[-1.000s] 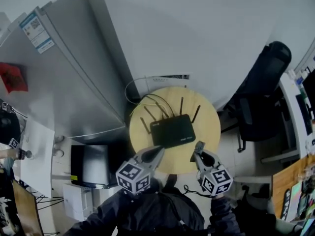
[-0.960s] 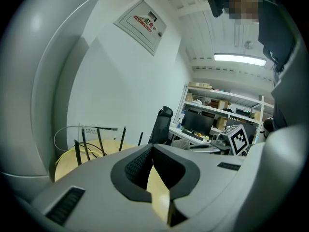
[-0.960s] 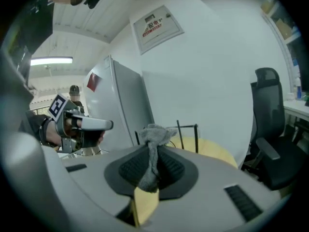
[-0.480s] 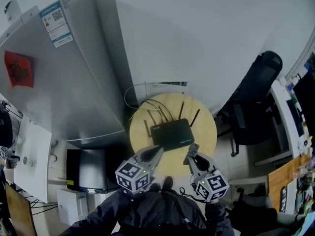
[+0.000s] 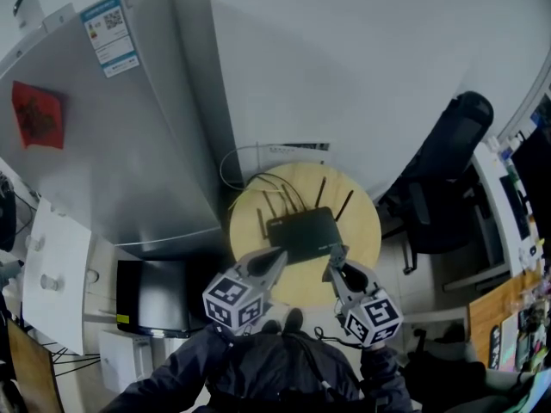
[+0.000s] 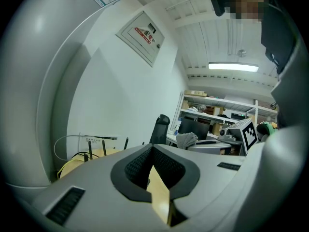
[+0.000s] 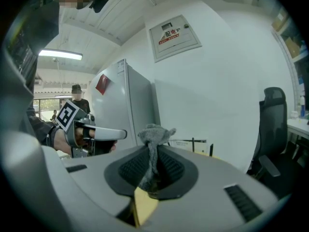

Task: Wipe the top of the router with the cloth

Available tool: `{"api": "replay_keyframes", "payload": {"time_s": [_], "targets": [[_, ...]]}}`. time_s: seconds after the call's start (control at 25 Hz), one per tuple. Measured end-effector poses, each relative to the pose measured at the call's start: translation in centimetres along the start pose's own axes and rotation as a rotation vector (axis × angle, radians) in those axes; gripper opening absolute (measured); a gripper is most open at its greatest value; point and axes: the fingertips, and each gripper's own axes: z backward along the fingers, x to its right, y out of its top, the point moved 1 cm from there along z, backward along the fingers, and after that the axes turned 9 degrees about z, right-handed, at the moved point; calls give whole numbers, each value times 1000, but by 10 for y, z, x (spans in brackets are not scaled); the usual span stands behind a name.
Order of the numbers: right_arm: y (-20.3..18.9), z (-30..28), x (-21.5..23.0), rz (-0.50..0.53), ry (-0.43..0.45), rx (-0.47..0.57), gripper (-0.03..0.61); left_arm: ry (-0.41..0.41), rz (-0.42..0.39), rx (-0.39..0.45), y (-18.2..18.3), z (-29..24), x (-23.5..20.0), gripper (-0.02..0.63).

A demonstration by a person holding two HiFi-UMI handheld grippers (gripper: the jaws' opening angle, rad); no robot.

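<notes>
**Surroundings.** Round wooden surface point(image 5: 366, 222), set against a white wall point(image 5: 362, 76). Grey fridge point(image 5: 129, 144) stands just left of it, with a black box point(image 5: 159, 292) low beside the fridge's front. Dark chair point(image 5: 448, 170) to the right, apart from the surface. Loose cables point(image 5: 245, 166) loop off the surface's far-left edge, behind the router.

**Router** point(image 5: 303, 234). Black and flat, lying mid-surface, with antennas point(image 5: 320, 192) raised along its far side. Its top is fully in view from above.

**Left tool** point(image 5: 277, 261). Over the surface's near edge, tip pointing at the router's near-left corner. Jaws pressed together at the tips with nothing between them; bare wood shows through the slit behind.

**Right tool** point(image 5: 337, 256). Tip at the router's near-right corner; whether it touches cannot be told. Jaws pinch a grey cloth point(image 7: 154, 134), which stands bunched above the pads and runs down between them.
</notes>
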Motion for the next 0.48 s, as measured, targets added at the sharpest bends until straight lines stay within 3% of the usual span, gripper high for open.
{"api": "replay_keyframes", "payload": {"time_s": [0.48], "targets": [[3,0,3,3,-9,3,69,-26,-16,3,8,-9,6,2]]}}
